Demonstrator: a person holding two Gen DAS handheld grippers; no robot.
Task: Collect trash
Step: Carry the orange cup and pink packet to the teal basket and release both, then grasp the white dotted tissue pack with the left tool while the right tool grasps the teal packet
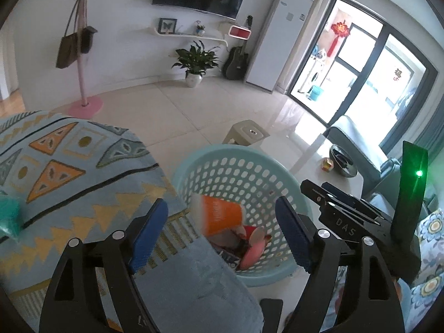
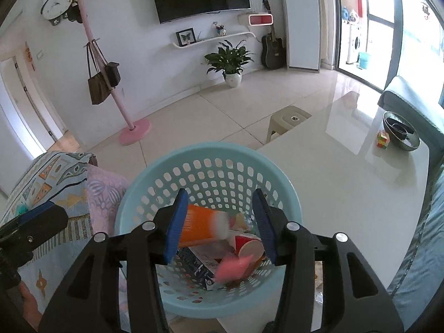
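Note:
A light blue perforated basket (image 2: 211,166) stands on the floor below both grippers; it also shows in the left wrist view (image 1: 238,166). Inside lie an orange paper cup (image 2: 199,229), motion-blurred, a red cup (image 2: 247,245), a pink piece (image 2: 230,267) and a printed carton (image 2: 194,263). The orange cup also shows in the left wrist view (image 1: 220,216). My right gripper (image 2: 220,223) is open and empty directly above the basket. My left gripper (image 1: 222,233) is open and empty over the basket's left rim. The right gripper's body appears in the left wrist view (image 1: 347,216).
A patterned blue blanket (image 1: 69,166) covers the seat at the left. A white table (image 2: 347,180) at the right holds a dark bowl (image 2: 401,134) and a colourful cube (image 2: 383,138). A beige stool (image 2: 288,122) and a pink coat stand (image 2: 133,130) stand on the tiled floor.

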